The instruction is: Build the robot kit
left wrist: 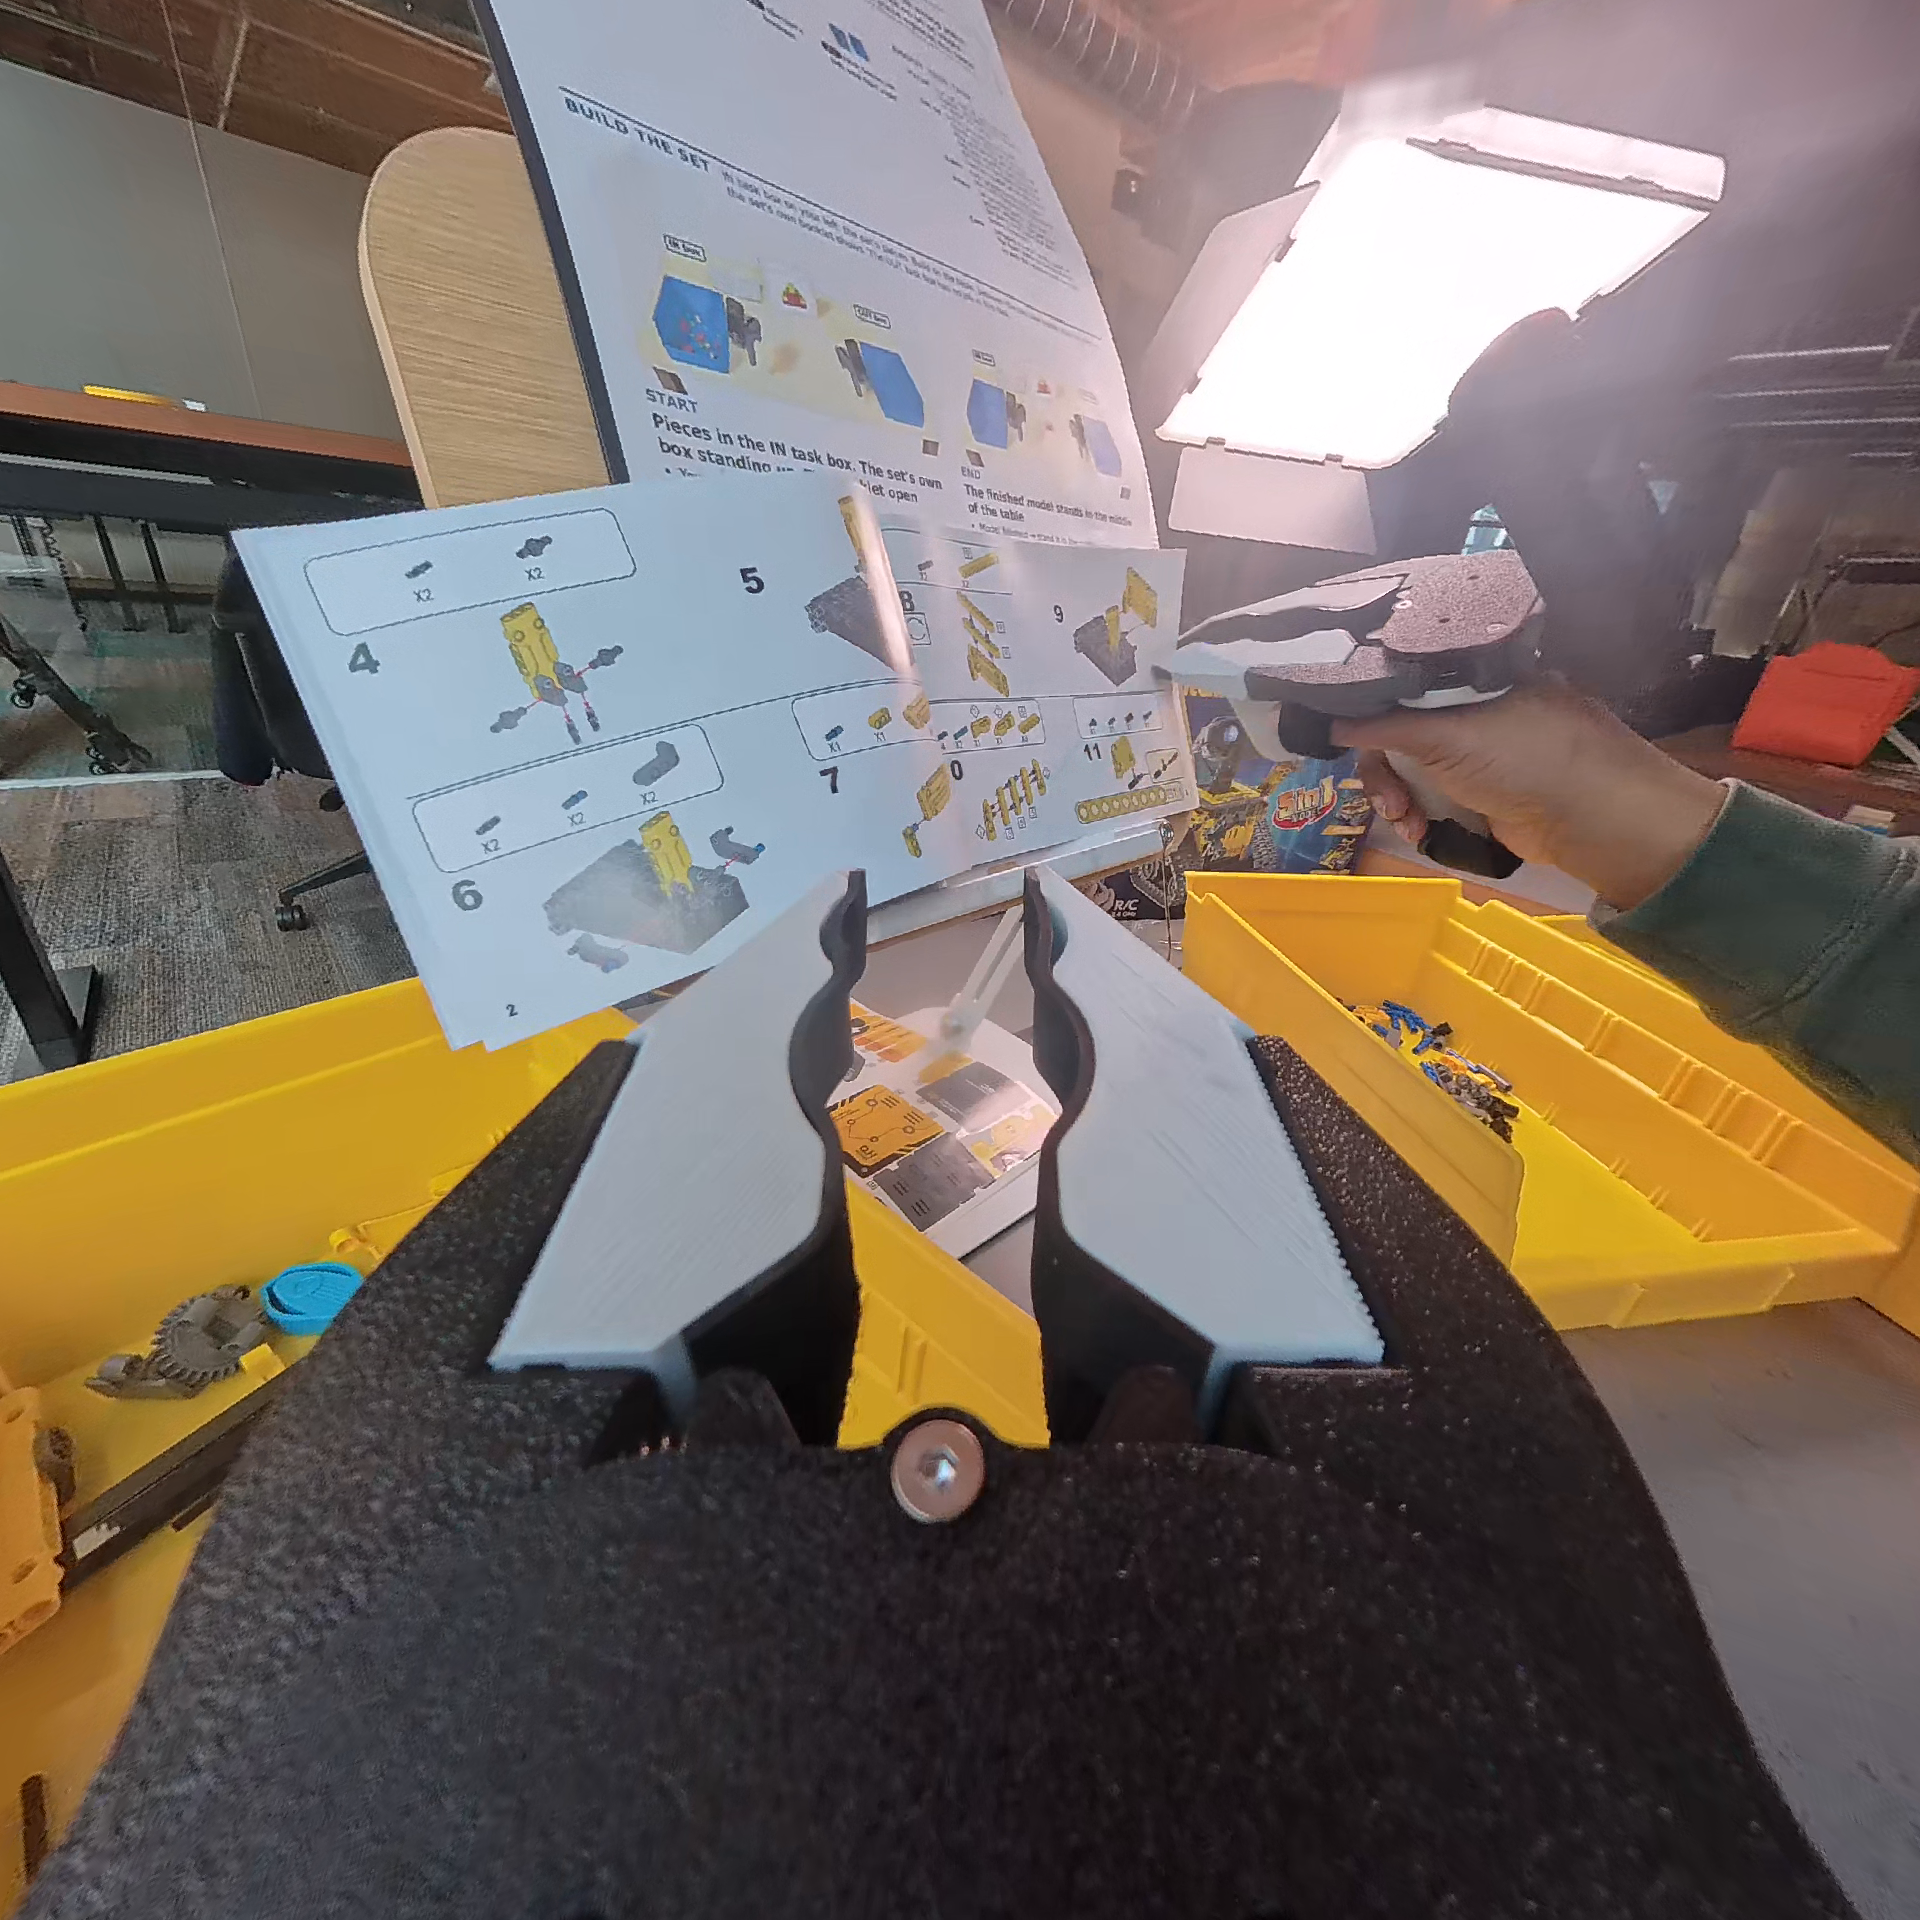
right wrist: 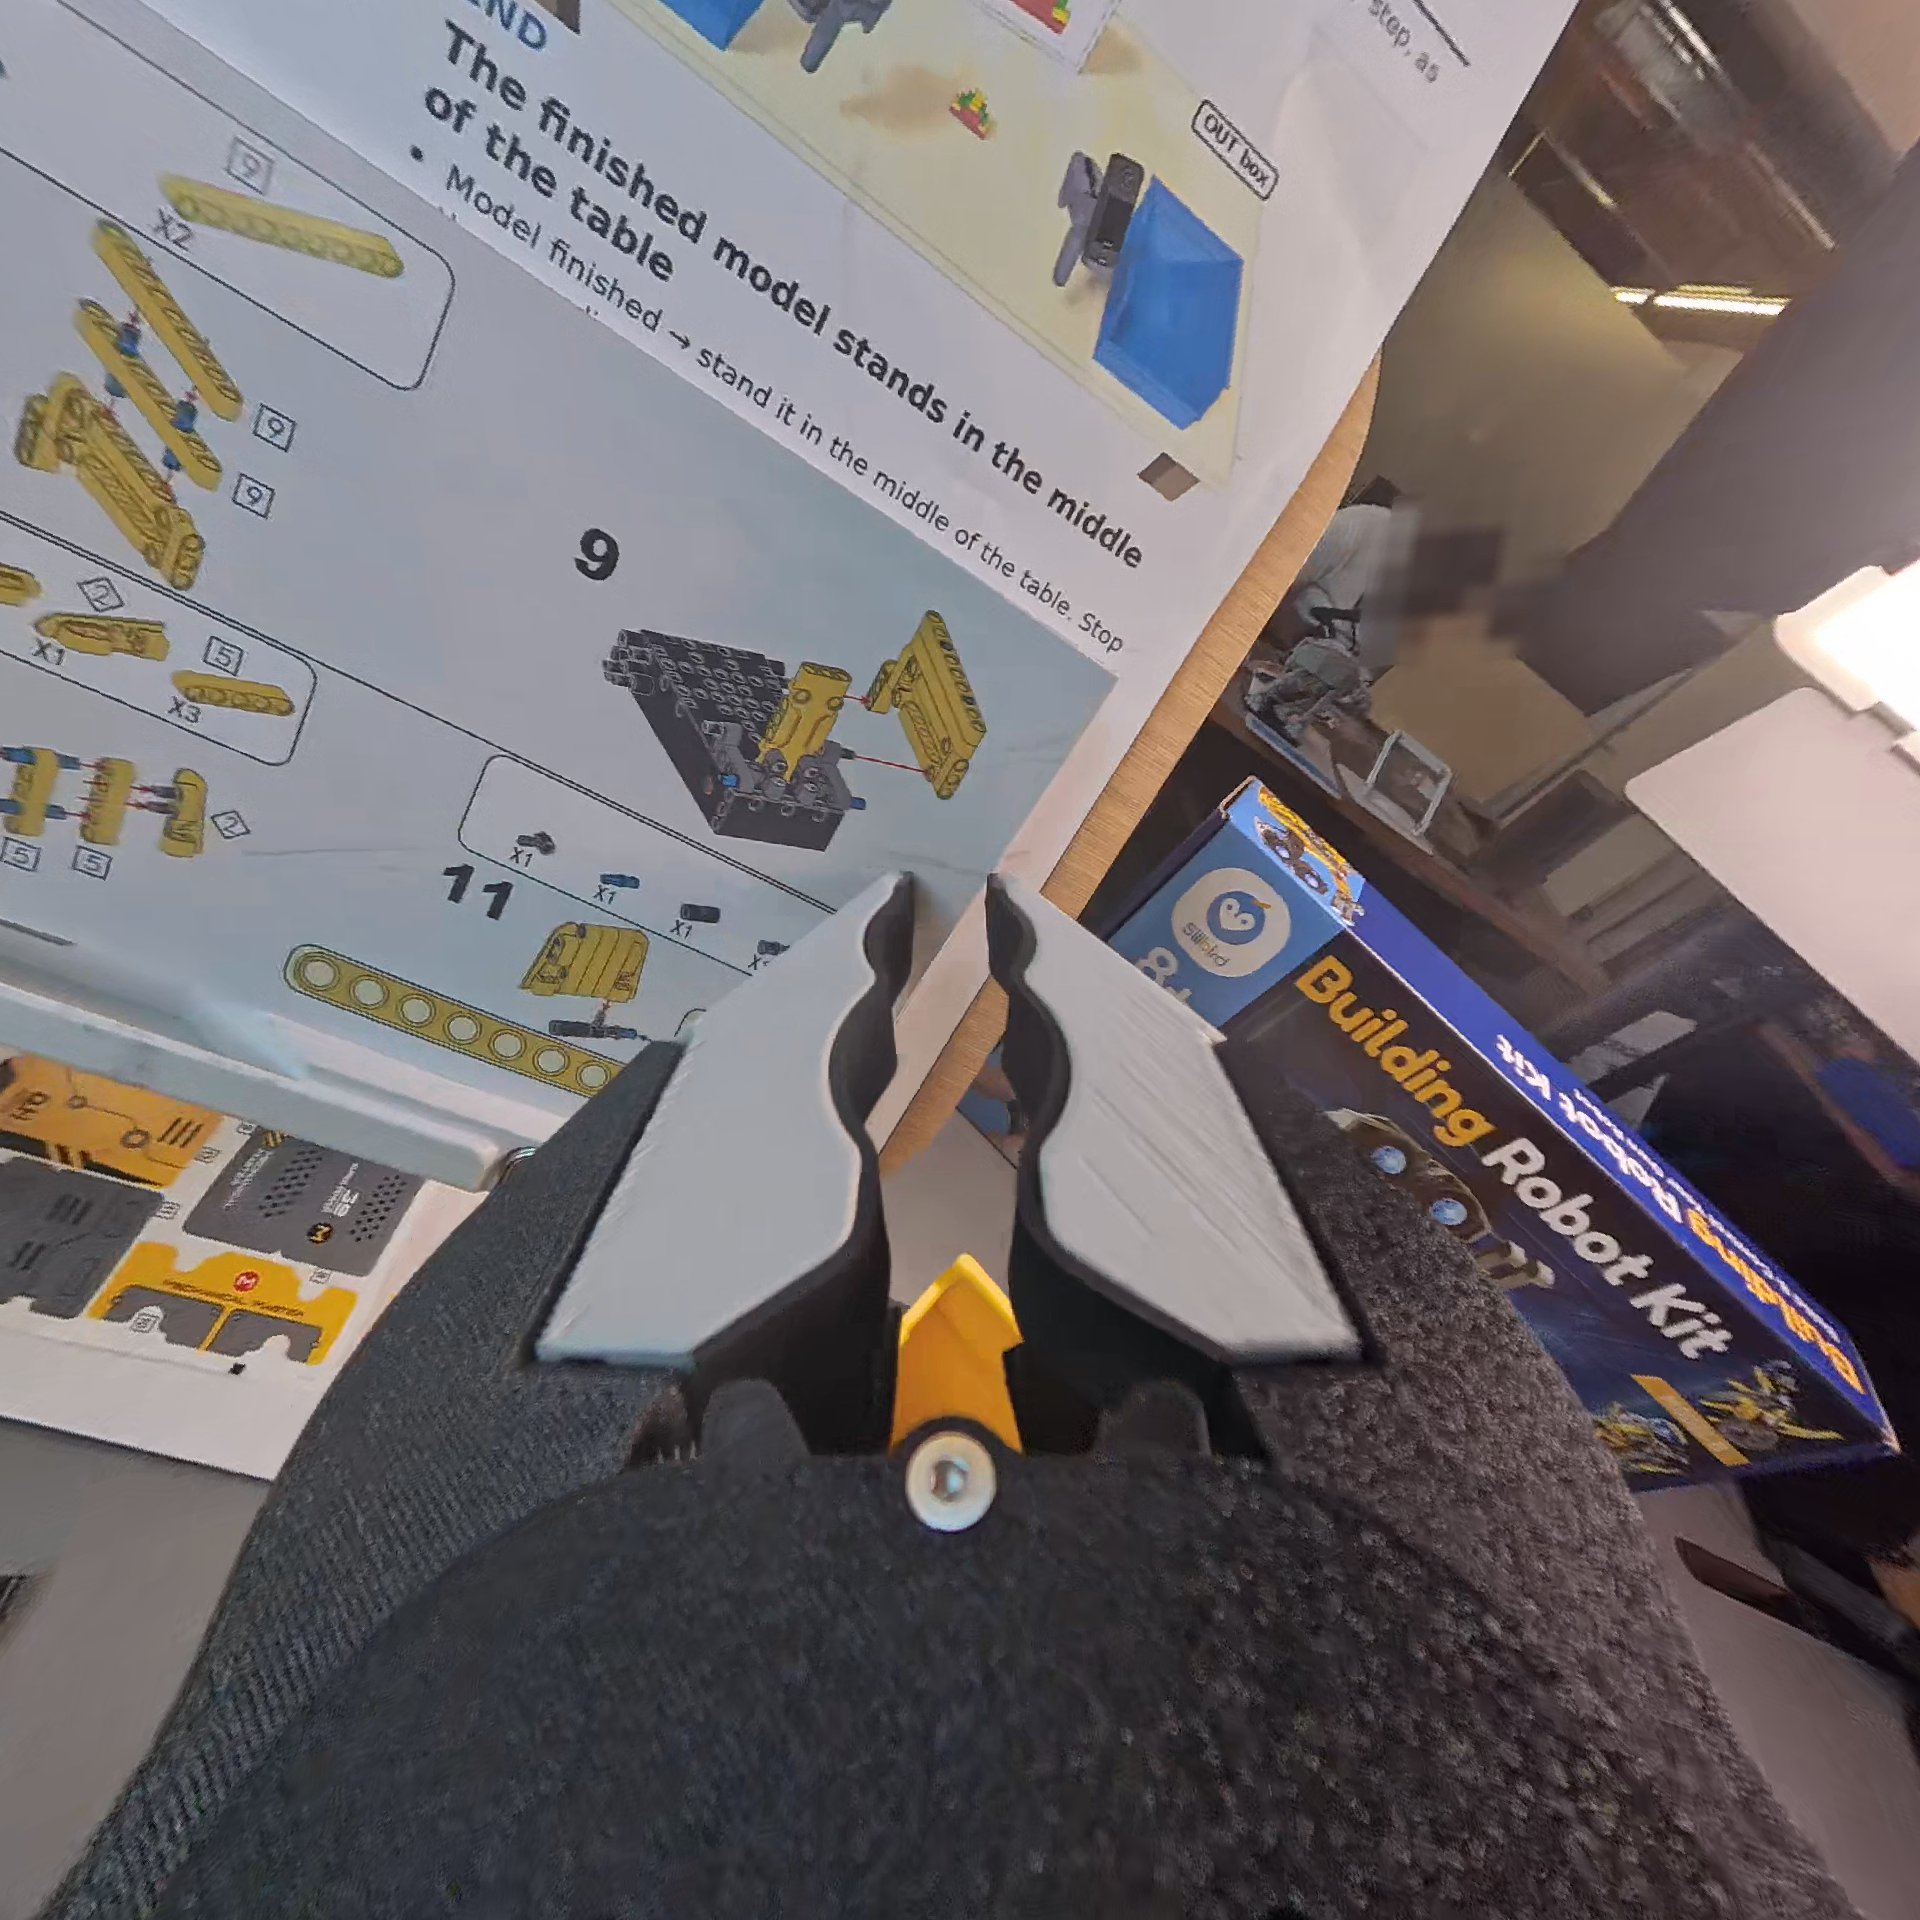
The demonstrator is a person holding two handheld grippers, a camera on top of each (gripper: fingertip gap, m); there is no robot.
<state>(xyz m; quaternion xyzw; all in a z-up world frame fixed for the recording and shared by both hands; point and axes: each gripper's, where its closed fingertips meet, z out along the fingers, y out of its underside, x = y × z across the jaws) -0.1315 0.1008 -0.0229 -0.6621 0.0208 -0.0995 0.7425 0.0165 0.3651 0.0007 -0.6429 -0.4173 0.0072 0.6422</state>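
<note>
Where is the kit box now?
In the right wrist view, the blue kit box lies right of the right gripper, beside the instruction booklet.

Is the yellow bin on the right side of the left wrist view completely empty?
No, the yellow bin holds a small cluster of blue, yellow and dark building pieces near its far end.

Office turned workshop-lab. Grey carpet (left wrist: 156, 862), desks with rolling chair bases (left wrist: 312, 894). Worktable (left wrist: 1766, 1507) carries yellow parts bins (left wrist: 1351, 1039), an instruction poster (left wrist: 810, 260) on a board, and a studio light panel (left wrist: 1434, 301) (lit).
</note>
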